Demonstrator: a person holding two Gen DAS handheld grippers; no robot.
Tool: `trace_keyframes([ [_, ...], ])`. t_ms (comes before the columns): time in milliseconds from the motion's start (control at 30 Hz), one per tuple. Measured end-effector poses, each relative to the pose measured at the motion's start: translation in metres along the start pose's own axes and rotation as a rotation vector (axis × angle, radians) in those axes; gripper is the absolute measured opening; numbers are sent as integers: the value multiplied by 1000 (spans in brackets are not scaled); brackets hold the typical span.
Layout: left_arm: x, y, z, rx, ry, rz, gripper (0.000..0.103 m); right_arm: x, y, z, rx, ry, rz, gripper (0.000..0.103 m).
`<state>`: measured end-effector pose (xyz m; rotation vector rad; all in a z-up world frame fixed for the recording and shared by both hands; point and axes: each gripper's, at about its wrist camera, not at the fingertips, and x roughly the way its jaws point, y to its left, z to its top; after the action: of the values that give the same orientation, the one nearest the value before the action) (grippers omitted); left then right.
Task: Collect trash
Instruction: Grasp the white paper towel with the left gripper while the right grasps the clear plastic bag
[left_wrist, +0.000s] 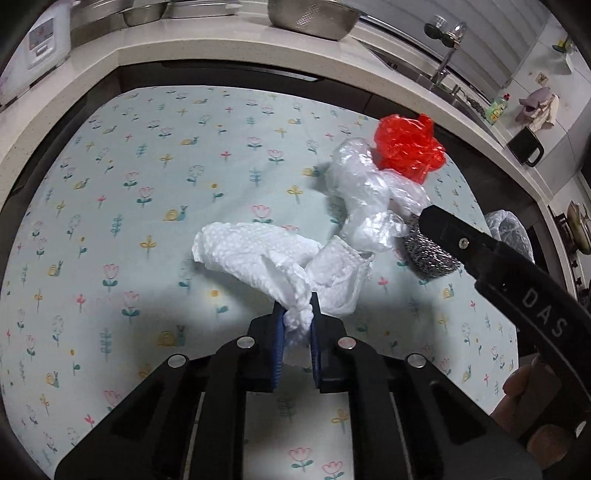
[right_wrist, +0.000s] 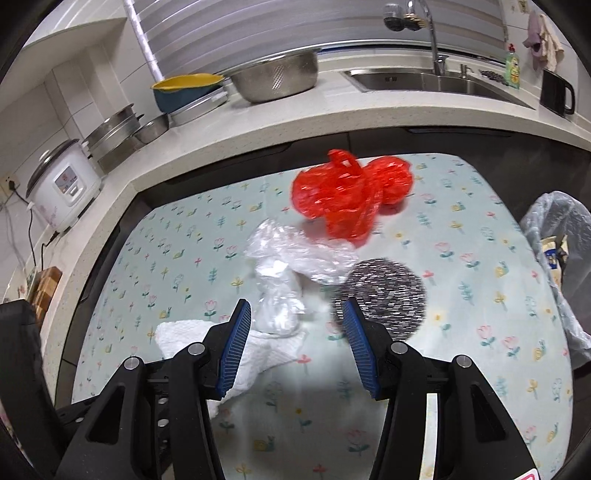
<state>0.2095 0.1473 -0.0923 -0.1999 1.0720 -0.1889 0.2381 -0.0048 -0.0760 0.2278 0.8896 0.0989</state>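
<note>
A crumpled white paper towel (left_wrist: 273, 258) is pinched at one twisted end by the left gripper (left_wrist: 298, 325), its long axis trailing away up-left over the floral-clothed counter (left_wrist: 129, 184). It could tear or slip from so thin a hold. The right gripper (right_wrist: 297, 314) is held wide open, empty, before a round steel-wool scourer (right_wrist: 384, 291).

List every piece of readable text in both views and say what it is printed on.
"DAS": white letters on the black body of the right gripper, seen in the left wrist view.
Rice cooker: its control panel has markings, too small to read.
Green dish soap bottle: label too blurred to read.
Packaging inside the clear trash bag: print unreadable.
Nothing else carries text.
</note>
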Motion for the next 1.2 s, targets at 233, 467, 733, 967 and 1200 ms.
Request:
trace_keyframes([
  [233, -12, 35, 15, -67, -41, 58, 11, 34, 19, 4, -31, 40, -1, 50],
  [467, -9, 46, 22, -89, -42, 76, 11, 67, 32, 15, -41, 77, 13, 50],
  [733, 0, 44, 25, -79, -31, 84, 11, 82, 32, 9, -45, 99, 12, 25],
  [967, -9, 26, 30, -55, -53, 64, 11, 46, 24, 13, -31, 38, 34, 23],
  [1200, -28, -7, 33, -7, -90, 35, 11, -4, 6, 21, -8, -44, 29, 23],
])
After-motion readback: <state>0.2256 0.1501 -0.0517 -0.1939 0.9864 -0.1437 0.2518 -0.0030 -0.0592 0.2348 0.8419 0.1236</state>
